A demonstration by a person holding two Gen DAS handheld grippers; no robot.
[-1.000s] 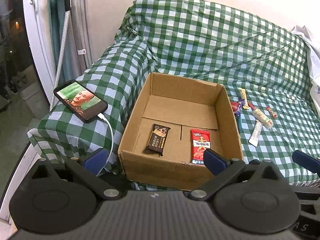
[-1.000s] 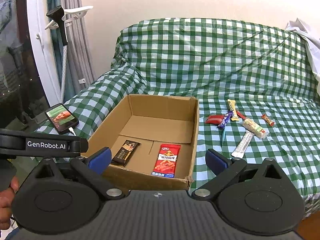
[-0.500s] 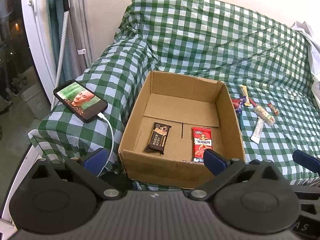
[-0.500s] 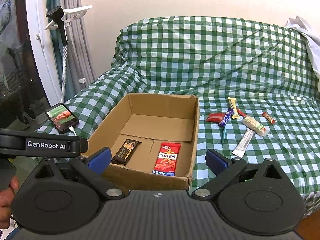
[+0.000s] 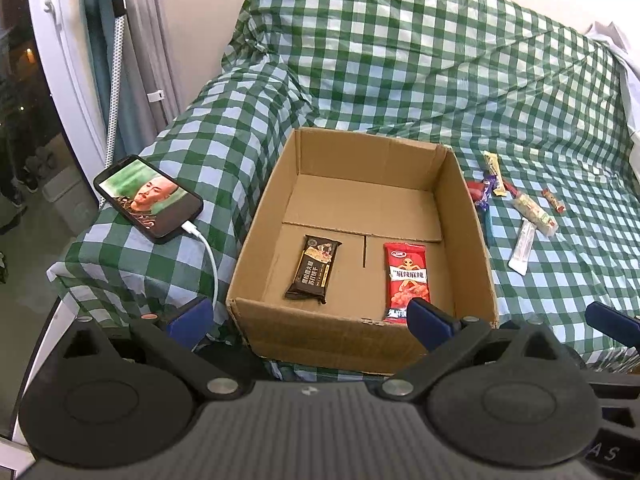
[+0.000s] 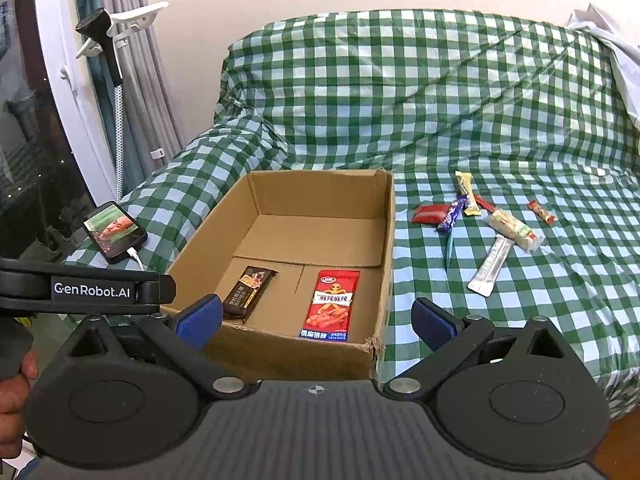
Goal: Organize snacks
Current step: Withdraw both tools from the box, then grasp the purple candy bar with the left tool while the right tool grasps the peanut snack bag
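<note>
I see the box (image 6: 384,264) wall standing between my grippers and the loose snacks (image 6: 496,232); bare checked cover (image 6: 520,312) lies before them.

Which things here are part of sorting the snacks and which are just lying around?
Job: box; brown bar and red packet inside it; loose snacks on the checked cover.
Lying about: phone, its cable, white cloth.

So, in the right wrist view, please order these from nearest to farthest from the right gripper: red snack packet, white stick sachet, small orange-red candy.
1. red snack packet, inside the cardboard box
2. white stick sachet, right of the box
3. small orange-red candy, far right on the checked cover
</note>
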